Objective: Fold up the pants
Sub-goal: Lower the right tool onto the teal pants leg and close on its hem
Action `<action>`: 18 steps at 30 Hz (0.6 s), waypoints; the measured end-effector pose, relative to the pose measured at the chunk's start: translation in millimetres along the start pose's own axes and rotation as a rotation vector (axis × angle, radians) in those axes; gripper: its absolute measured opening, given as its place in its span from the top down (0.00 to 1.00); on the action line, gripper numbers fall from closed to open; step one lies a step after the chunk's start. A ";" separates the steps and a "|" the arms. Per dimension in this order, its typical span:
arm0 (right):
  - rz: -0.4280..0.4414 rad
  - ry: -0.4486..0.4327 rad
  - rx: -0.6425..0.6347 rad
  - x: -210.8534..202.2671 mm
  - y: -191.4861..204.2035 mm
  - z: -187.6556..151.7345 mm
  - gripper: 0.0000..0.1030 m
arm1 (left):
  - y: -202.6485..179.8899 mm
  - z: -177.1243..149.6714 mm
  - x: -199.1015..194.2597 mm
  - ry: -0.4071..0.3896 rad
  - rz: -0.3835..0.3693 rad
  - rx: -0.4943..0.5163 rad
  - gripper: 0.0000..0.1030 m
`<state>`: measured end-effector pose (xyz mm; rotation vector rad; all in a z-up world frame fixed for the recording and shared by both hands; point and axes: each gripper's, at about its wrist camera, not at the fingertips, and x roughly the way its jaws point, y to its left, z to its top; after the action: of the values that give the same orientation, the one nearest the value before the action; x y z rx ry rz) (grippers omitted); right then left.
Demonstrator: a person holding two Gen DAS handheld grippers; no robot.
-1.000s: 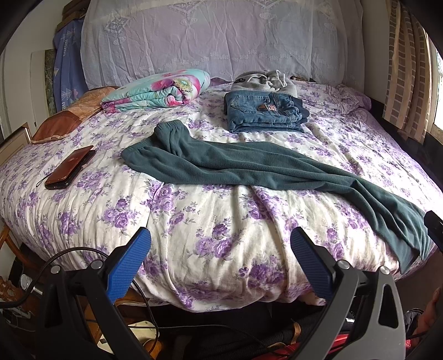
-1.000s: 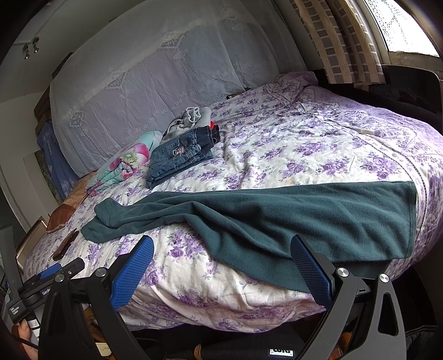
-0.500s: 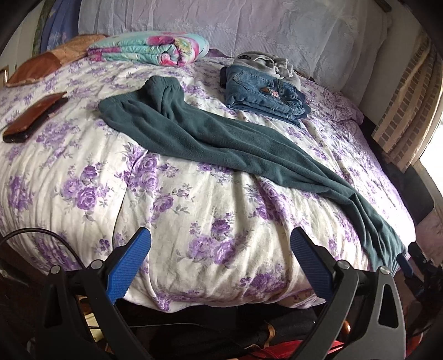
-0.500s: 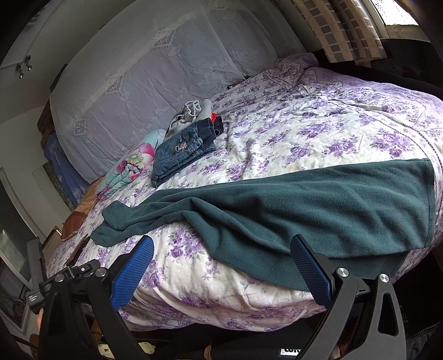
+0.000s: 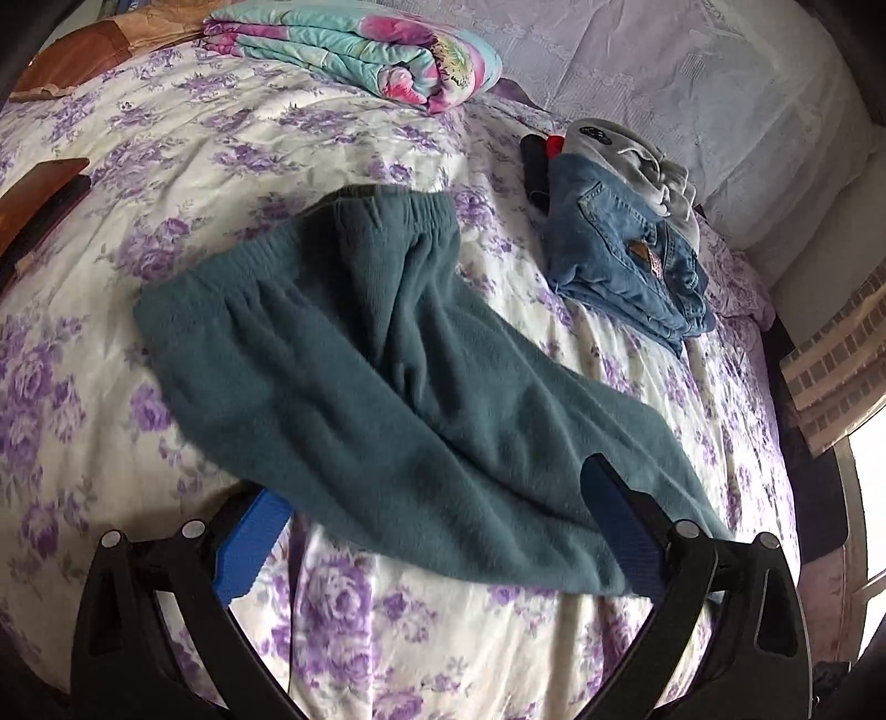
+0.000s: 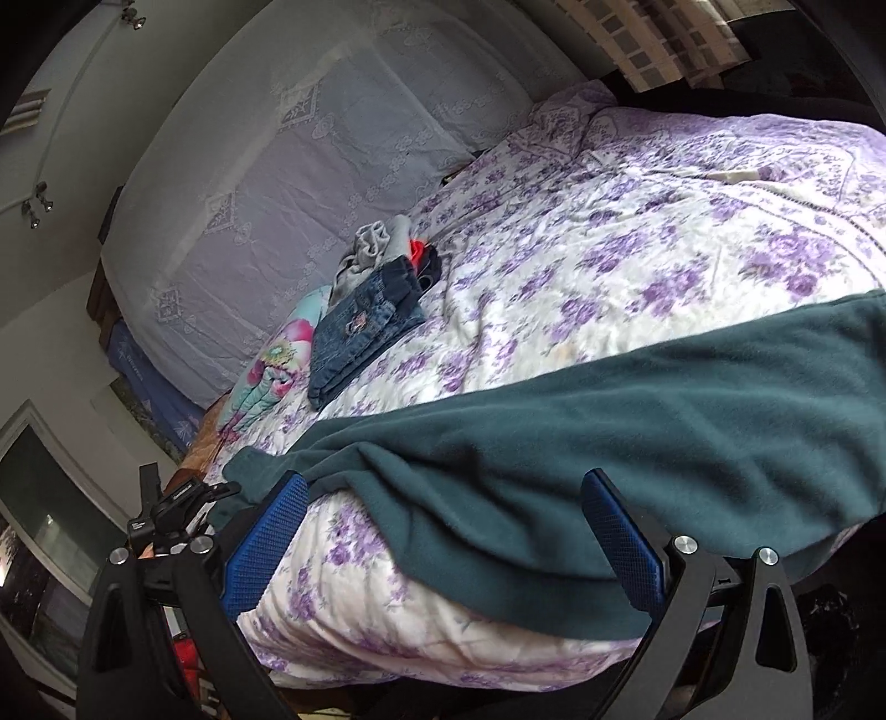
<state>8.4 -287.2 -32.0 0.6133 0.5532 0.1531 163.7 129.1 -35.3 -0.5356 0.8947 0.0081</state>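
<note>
Dark teal fleece pants [image 5: 387, 399] lie stretched across the floral bedspread [image 5: 111, 354], waistband at the far left, legs running right toward the bed's corner. My left gripper [image 5: 432, 526] is open, low over the pants just below the waist end, fingers straddling the cloth. In the right wrist view the pants [image 6: 637, 443] drape over the bed's near edge. My right gripper [image 6: 443, 531] is open, its fingers straddling the leg end at the bed's edge. The left gripper [image 6: 171, 509] shows at the far left.
Folded blue jeans [image 5: 626, 260] with a grey garment [image 5: 626, 149] behind lie at the back of the bed. A folded floral blanket [image 5: 360, 44] sits by the headboard. A brown phone case [image 5: 39, 199] lies at the left. A curtain [image 5: 841, 354] hangs on the right.
Both grippers have moved forward and down toward the bed. The left one now hovers over the pants near the waistband; the right one has closed in on the leg end. The pants have not moved.
</note>
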 end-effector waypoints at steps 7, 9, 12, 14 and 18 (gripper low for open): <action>-0.238 -0.136 0.081 -14.1 -51.1 29.9 0.03 | 7.0 20.3 5.1 -0.060 0.027 -0.002 0.05; -0.295 -0.133 0.087 -12.7 -62.9 30.5 0.03 | 7.9 18.0 1.7 -0.088 0.042 0.013 0.07; -0.348 -0.122 0.057 -11.1 -72.8 25.9 0.03 | 11.7 11.1 -4.7 -0.145 0.129 0.040 0.33; -0.385 -0.146 0.013 -14.4 -72.9 23.7 0.03 | 17.7 7.7 -9.3 -0.170 0.180 0.050 0.60; -0.368 -0.194 0.007 -28.6 -78.9 23.9 0.04 | 42.5 2.7 -25.6 -0.189 0.152 0.002 0.72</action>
<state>-4.9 -371.7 -49.1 0.5166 0.4695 -0.2536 139.9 172.7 -33.6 -0.4557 0.7487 0.1931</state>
